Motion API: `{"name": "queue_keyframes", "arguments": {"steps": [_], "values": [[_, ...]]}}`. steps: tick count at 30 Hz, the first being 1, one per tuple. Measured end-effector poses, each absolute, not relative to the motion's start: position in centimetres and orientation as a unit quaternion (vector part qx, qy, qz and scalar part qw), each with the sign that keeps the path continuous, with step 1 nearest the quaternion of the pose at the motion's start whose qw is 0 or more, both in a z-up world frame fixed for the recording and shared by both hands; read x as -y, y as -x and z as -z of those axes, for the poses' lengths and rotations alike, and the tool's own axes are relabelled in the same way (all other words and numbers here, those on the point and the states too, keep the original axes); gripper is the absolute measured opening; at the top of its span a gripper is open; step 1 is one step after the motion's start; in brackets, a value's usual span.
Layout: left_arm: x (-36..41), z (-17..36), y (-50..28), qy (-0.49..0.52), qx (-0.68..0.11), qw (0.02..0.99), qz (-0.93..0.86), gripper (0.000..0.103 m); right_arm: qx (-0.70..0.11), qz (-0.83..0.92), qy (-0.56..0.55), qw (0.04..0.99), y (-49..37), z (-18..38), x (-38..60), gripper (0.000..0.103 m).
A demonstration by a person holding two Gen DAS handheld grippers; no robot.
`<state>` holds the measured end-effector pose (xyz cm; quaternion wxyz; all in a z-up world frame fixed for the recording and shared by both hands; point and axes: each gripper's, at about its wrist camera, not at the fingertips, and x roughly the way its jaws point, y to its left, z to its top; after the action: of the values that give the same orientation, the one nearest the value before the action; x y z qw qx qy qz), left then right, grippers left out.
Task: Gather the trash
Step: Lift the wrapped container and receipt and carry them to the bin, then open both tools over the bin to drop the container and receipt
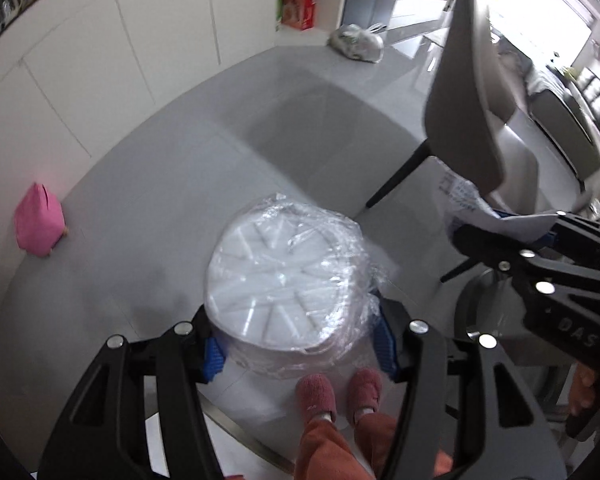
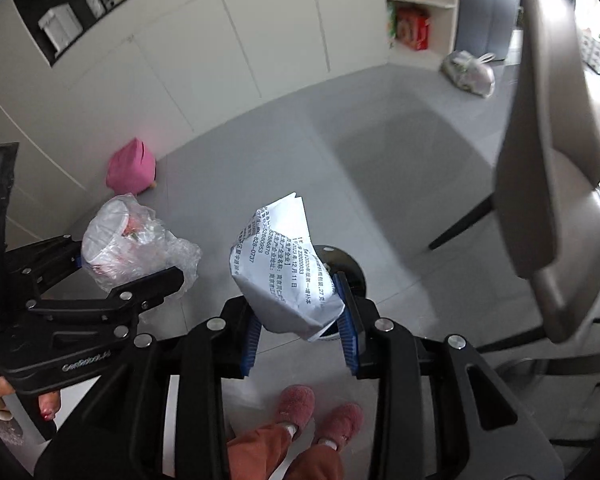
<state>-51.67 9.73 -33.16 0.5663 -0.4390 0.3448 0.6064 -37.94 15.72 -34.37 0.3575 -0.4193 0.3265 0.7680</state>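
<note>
Both loads carried in the air over the floor (image 1: pixel 172 152), near the chair (image 2: pixel 556 184). Left gripper (image 1: pixel 300 350) clenched on plastic-wrapped cup (image 1: pixel 288 280), lidded, contents unclear, maybe noodles. Right gripper (image 2: pixel 300 332) clamped on printed paper (image 2: pixel 284 264), crumpled for binning. Tied bag (image 2: pixel 468 72) and pink bag (image 1: pixel 38 226) on floor, contents hidden.
</note>
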Motion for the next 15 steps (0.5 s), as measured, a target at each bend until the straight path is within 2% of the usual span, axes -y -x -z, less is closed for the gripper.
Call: {"name": "queue_keyframes", "arguments": {"steps": [7, 11, 14, 15], "values": [[-12.8, 42.8, 53.7, 0.468, -0.335, 0.559, -0.597, 0.058, -0.325, -0.758, 0.458, 0.332, 41.6, 44.9, -18.6, 0.032], [-14.3, 47.2, 54.7, 0.482, -0.330, 0.553, -0.593, 0.060, -0.323, -0.751, 0.474, 0.328, 42.7, 49.2, -19.6, 0.034], [-14.8, 49.8, 55.2, 0.491, -0.335, 0.545, -0.591, 0.061, -0.330, -0.743, 0.479, 0.331, 42.6, 50.9, -20.4, 0.040], [-15.1, 50.3, 55.2, 0.494, -0.339, 0.542, -0.590, 0.062, -0.331, -0.743, 0.479, 0.331, 42.5, 51.3, -20.5, 0.046]]}}
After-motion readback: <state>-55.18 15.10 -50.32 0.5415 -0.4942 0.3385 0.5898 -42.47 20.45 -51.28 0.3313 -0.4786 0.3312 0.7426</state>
